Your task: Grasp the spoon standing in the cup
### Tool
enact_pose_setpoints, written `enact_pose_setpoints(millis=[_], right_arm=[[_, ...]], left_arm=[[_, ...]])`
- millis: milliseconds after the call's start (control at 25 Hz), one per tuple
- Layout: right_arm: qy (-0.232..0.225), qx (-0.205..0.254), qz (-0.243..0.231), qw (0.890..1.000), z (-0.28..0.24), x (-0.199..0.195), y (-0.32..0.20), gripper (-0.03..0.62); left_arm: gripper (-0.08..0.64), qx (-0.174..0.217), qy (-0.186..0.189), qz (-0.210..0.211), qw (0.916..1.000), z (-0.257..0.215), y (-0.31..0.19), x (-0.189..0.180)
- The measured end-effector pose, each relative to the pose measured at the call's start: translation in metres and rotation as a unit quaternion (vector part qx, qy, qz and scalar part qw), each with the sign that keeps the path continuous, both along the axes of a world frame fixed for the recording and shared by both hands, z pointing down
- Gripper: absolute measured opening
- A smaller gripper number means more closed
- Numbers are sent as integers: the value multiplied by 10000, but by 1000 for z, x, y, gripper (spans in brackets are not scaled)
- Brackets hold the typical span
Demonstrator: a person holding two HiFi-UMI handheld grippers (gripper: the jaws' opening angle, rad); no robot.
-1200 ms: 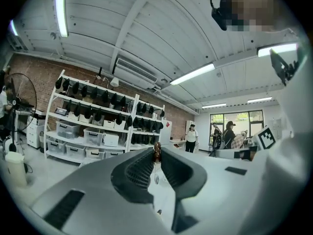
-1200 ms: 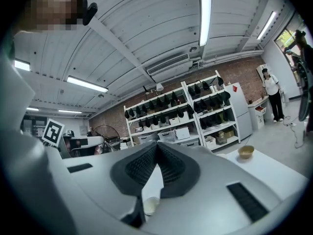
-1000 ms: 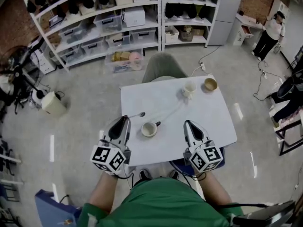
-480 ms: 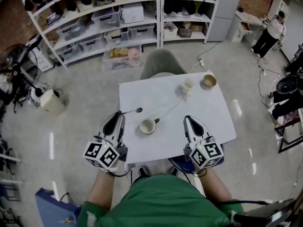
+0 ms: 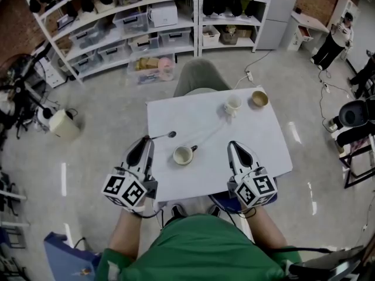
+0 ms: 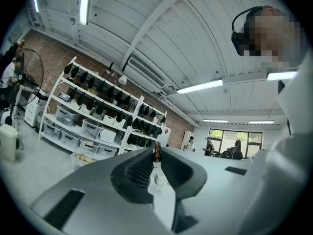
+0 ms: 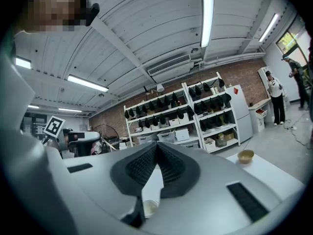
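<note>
Between the jaw tips of our left gripper (image 5: pixel 147 140) sits the spoon (image 5: pixel 163 136). The jaws are closed on the end of its handle, and the bowl end pokes out level over the left edge of the table (image 5: pixel 252 151). It's already out of the cup (image 5: pixel 183 156), which stands near it on the table.

Risks as we read them:
- It's a tip-only pinch on a thin handle with most of the spoon overhanging, so a quick move or roll could make it pivot or slip out.
- If it drops at this spot, it may miss the table and hit the floor.
- Swinging it right could clip the cup and tip it.

Our right gripper (image 5: pixel 232 145) is closed on nothing near the front edge, so it's no backup. The second cup (image 5: pixel 232 105) and bowl (image 5: pixel 259 100) are well clear at the far side.
</note>
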State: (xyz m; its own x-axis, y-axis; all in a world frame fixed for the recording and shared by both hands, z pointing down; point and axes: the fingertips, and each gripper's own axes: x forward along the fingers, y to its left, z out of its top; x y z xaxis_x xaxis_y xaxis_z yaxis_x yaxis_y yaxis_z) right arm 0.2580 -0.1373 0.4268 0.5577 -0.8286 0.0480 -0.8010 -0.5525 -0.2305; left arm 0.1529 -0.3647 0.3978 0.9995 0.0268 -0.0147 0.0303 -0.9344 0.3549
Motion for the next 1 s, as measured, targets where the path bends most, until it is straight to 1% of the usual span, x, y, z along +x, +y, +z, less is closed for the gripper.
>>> enact_pose_setpoints(millis=[640,1000], right_arm=[[7,-72,82,9999,11,2,2,21],[-6,-83,97,9999,6,-1,3,21]], left_arm=[[60,-85,-100,1,9999,16,-1,1],[60,-132,-119,3,9998,12,-1,-1]])
